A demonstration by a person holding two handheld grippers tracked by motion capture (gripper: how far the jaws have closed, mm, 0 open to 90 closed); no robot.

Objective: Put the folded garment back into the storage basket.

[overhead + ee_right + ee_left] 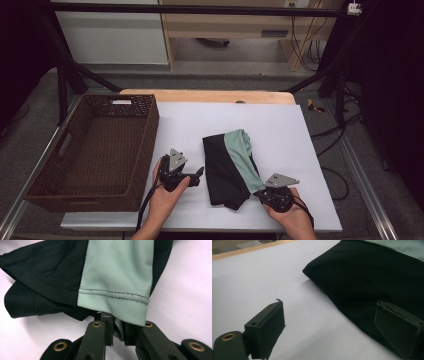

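You've got one folded garment [227, 167], black with a pale mint-green panel [242, 155], lying flat on the white table cover [280, 130]. From the basket [95, 150] it sits at 3 o'clock, well apart. It's a rough rectangle, long axis running 12 to 6. The green panel runs diagonally from the 12 o'clock end down to the 5 o'clock corner. In the right gripper view the green hem [115, 301] shows dark stitching, with loose black layers bunched beside it at 9 o'clock.
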